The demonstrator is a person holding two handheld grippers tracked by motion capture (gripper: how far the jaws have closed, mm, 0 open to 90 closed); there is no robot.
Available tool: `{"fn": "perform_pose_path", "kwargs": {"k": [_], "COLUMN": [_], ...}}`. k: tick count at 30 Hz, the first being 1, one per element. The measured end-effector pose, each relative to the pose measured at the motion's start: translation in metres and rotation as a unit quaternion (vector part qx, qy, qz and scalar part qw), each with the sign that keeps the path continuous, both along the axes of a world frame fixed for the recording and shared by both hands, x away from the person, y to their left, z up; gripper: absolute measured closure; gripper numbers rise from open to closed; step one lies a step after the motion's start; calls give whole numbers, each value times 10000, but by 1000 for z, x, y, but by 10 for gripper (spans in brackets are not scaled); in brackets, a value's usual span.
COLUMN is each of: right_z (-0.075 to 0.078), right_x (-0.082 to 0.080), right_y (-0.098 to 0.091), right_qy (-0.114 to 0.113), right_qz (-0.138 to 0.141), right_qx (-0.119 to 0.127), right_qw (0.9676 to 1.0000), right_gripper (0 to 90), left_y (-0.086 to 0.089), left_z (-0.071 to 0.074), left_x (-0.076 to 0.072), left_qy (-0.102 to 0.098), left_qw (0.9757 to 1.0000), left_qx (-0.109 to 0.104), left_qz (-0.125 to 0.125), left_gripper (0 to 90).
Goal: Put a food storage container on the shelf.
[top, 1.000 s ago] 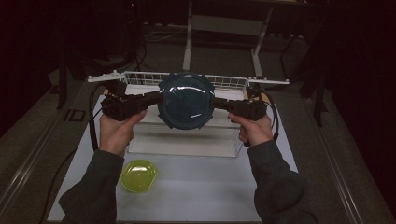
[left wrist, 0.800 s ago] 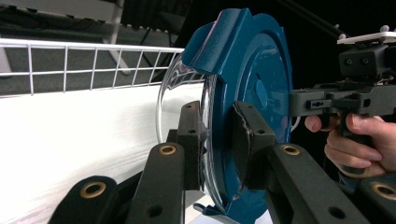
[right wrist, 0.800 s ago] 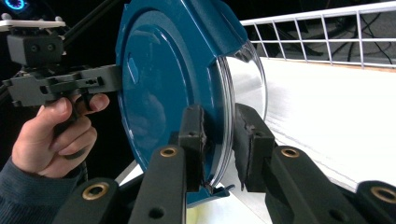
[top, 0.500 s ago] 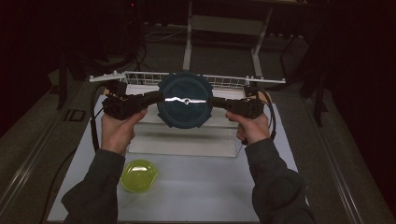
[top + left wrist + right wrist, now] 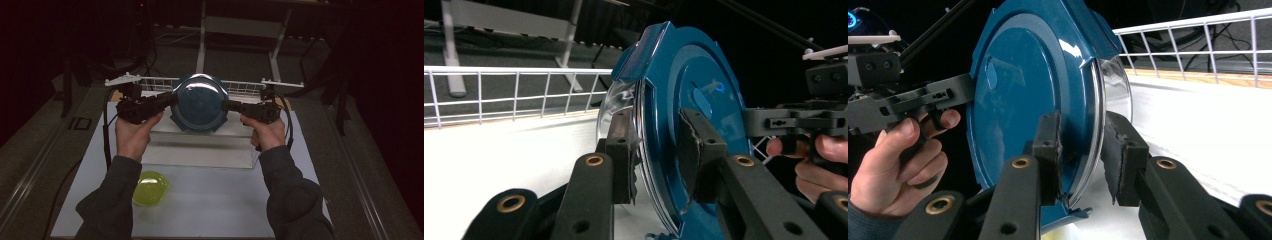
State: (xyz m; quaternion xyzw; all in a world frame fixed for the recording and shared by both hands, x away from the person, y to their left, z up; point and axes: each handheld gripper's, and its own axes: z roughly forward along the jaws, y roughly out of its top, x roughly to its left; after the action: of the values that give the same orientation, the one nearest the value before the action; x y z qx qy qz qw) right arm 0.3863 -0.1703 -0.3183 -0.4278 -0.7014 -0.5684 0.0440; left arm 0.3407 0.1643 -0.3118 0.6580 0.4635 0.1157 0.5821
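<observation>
Two grippers hold one blue lid between them. High view: the left gripper (image 5: 167, 101) and right gripper (image 5: 230, 106) each pinch an opposite edge of the round blue lid (image 5: 200, 102), which is lifted clear, tilted toward the camera, above the white drying rack (image 5: 200, 150) with its single wire rail (image 5: 245, 88). One yellow-green bowl (image 5: 149, 187) sits well apart on the white mat (image 5: 215, 200), near the person's left sleeve (image 5: 110, 200). Two hands appear, one per gripper.

Left gripper view: the left gripper (image 5: 659, 145) is clamped on the lid (image 5: 694, 100), one pad on the blue face and one on what looks like a clear glassy part (image 5: 616, 107) set against it. The other gripper (image 5: 799, 117) bites the far edge, fingers (image 5: 819, 150) wrapped round its handle. Risk, in my judgement: both bites sit near the rim, so an uneven pull or twist between the hands could lever the lid out of one pair of pads.

Right gripper view: the right gripper (image 5: 1080, 145) is likewise closed on the lid's rim (image 5: 1028, 100), clear part (image 5: 1115, 87) on one side, blue on the other. The surface looks smooth and glossy, so slip seems likely if either squeeze loosens; a drop would land on the rack below. The two layers may also separate if they are not fastened; that cannot be told.
</observation>
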Motion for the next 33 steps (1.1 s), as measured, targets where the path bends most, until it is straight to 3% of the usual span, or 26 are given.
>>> {"fn": "perform_pose_path", "kwargs": {"k": [7,13,18,23,26,33], "right_z": [3,2,3,4,2,-6], "right_x": [4,11,15,18,21,28], "right_y": [5,6,8,9,10,8], "right_qy": [101,296,425,493,626,958], "right_qz": [-168,-255,-280,-299,-355,-417], "right_qx": [-61,37,11,5,55,235], "right_qw": [9998,9992,9987,9983,9974,9942], "right_gripper": [680,668,658,645,620,596], "left_y": [2,1,-2,-9,-11,-15], "left_z": [-5,-8,-8,-6,-9,-12], "left_x": [9,18,23,26,29,31], "left_qy": [54,59,39,4,-10,11], "left_qw": [9999,9996,9992,9968,9962,9952], "left_qx": [-127,-136,86,511,538,498], "left_qz": [81,245,385,607,686,844], "left_gripper": [693,691,693,706,753,752]}}
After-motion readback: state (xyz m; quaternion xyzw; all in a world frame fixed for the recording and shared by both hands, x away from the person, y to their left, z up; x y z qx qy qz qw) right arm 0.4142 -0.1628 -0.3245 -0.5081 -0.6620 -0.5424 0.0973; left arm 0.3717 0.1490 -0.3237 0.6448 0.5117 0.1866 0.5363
